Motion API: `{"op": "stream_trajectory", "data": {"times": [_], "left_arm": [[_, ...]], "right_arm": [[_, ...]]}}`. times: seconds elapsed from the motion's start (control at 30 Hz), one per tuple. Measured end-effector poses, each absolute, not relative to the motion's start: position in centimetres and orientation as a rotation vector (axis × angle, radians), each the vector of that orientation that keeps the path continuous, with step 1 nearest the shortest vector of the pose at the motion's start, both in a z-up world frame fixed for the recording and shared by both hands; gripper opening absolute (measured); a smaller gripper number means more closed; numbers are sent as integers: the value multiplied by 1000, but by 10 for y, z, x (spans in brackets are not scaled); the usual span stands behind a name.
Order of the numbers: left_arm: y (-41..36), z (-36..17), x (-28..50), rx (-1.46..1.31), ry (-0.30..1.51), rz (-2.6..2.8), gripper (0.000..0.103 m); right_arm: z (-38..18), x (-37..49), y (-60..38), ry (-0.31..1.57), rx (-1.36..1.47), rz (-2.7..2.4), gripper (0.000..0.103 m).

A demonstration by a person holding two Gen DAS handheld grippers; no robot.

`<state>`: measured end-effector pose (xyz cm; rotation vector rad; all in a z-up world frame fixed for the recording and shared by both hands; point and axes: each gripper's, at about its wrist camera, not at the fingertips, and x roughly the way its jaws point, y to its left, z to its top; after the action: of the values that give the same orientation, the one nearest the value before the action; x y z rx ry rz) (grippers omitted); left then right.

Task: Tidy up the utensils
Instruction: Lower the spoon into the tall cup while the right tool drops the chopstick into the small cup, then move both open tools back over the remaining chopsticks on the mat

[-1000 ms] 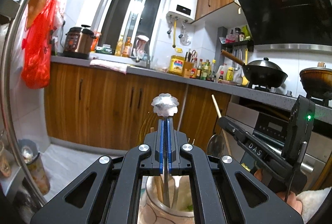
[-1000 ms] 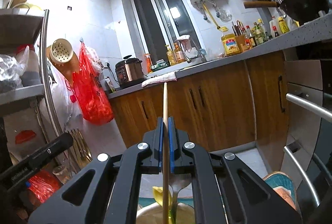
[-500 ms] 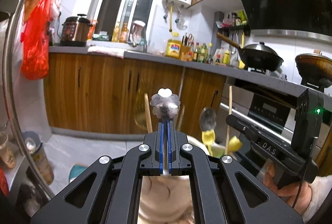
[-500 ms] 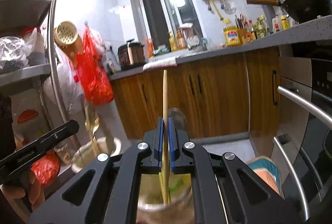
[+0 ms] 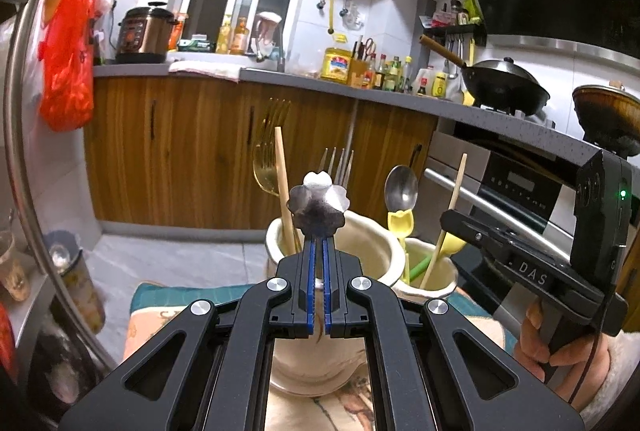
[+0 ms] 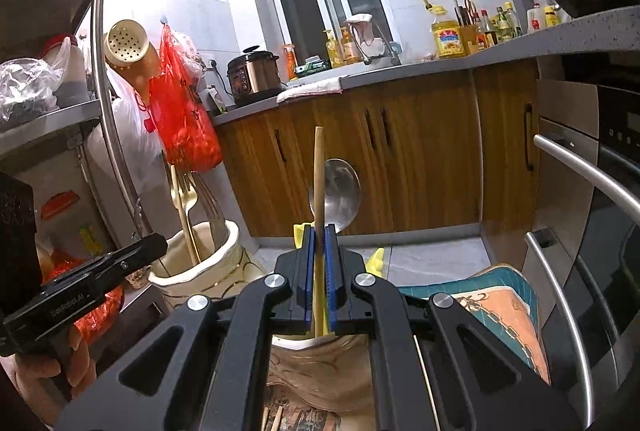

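Note:
My left gripper (image 5: pixel 317 251) is shut on a flower-headed metal utensil (image 5: pixel 318 209), held upright just in front of a cream ceramic holder (image 5: pixel 372 251). That holder has a gold fork (image 5: pixel 266 159), a silver fork (image 5: pixel 338 163) and a wooden chopstick (image 5: pixel 284 187) in it. A second cream holder (image 5: pixel 438 277) to its right has a silver spoon (image 5: pixel 401 185) and a chopstick (image 5: pixel 450 215). My right gripper (image 6: pixel 318 251) is shut on that wooden chopstick (image 6: pixel 319 171), upright over the holder (image 6: pixel 320 345) below it. The fork holder (image 6: pixel 204 263) stands to the left.
The holders stand on a patterned cloth (image 5: pixel 160 299), also seen in the right wrist view (image 6: pixel 496 295). A steel rack post (image 6: pixel 108 103) is at the left, an oven handle (image 6: pixel 588 167) at the right. Wooden cabinets (image 5: pixel 180 135) and a cluttered counter (image 5: pixel 360 83) lie behind.
Both grippers have pulled back and tilted down, so the two holders and their utensils now show in front. Both stay shut on the same utensils.

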<state>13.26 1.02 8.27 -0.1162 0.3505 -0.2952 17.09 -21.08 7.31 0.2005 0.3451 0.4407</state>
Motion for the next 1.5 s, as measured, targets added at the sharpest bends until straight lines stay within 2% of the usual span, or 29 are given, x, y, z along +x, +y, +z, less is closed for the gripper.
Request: {"op": "stream_trajectory", "data": {"times": [0.03,0.13,0.2,0.23,0.27,0.33,0.4,0.7,0.77,0.83,1.0,1.1,1.2,1.27,1.33,1.37,1.43,1.5], "left_arm": [[10,83,132,-116,351,-296,6],[10,84,132,-113,348,-287,14],[8,86,129,-108,356,-275,18],[8,87,127,-109,359,-271,24],[8,88,123,-107,364,-256,37],[8,90,116,-103,373,-234,55],[7,91,106,-91,386,-232,56],[6,79,68,-128,470,-201,78],[5,70,66,-138,492,-191,82],[6,52,69,-162,530,-174,89],[3,12,89,-132,700,-142,90],[4,7,90,-112,717,-137,90],[9,5,90,-122,730,-142,90],[11,2,91,-134,750,-154,90],[12,-1,92,-141,771,-157,90],[13,0,92,-142,775,-158,90],[13,-2,94,-141,788,-158,90],[12,-3,93,-133,803,-163,90]], "right_arm": [[72,171,-211,352,200,436,8],[73,172,-212,364,206,433,30],[74,169,-213,385,207,429,37],[76,167,-214,401,213,435,42],[77,164,-215,422,220,438,45],[79,156,-219,452,239,445,47],[81,147,-222,470,253,453,50],[74,106,-228,500,219,462,70],[65,103,-222,521,172,458,82],[53,104,-215,549,120,457,87],[24,115,-201,676,13,461,87],[16,119,-199,728,4,492,82],[6,120,-194,787,-21,526,66],[2,119,-189,815,-43,559,51],[-2,117,-185,844,-53,593,43],[-4,116,-183,862,-55,607,35],[-10,115,-178,911,-62,637,26],[-13,112,-174,929,-77,646,21]]}}
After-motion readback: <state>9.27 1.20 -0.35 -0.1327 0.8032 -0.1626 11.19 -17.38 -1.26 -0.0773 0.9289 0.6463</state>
